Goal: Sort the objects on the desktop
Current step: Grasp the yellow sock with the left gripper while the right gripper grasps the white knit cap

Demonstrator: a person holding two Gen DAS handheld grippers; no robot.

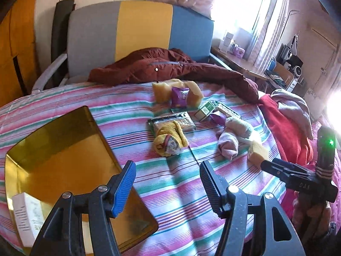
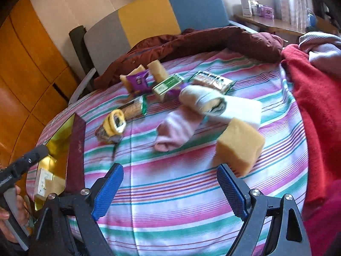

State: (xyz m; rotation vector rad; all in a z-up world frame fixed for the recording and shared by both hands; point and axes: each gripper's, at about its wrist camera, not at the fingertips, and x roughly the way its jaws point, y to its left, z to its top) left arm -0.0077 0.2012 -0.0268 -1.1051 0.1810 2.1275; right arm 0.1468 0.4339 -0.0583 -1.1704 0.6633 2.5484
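On the striped bedspread [image 1: 170, 183] lies a scatter of objects: a yellow sponge block [image 2: 238, 147] just beyond my right gripper's right finger, a pink sock [image 2: 177, 128], a white rolled sock [image 2: 204, 101], a yellow rolled sock [image 1: 168, 140], a purple snack packet [image 1: 180, 97], a green box [image 1: 204, 111] and biscuit packs [image 2: 213, 81]. A gold tray [image 1: 64, 160] at the left holds a white box [image 1: 27, 219]. My left gripper [image 1: 168, 185] is open and empty beside the tray. My right gripper [image 2: 170, 189] is open and empty above the bedspread.
A maroon jacket [image 1: 170, 68] lies at the back of the bed before a grey, yellow and blue chair back [image 1: 140, 29]. Red cloth [image 2: 311, 106] and a lilac garment [image 1: 292, 106] are piled at the right. A desk with small items [image 1: 236, 51] stands by the window.
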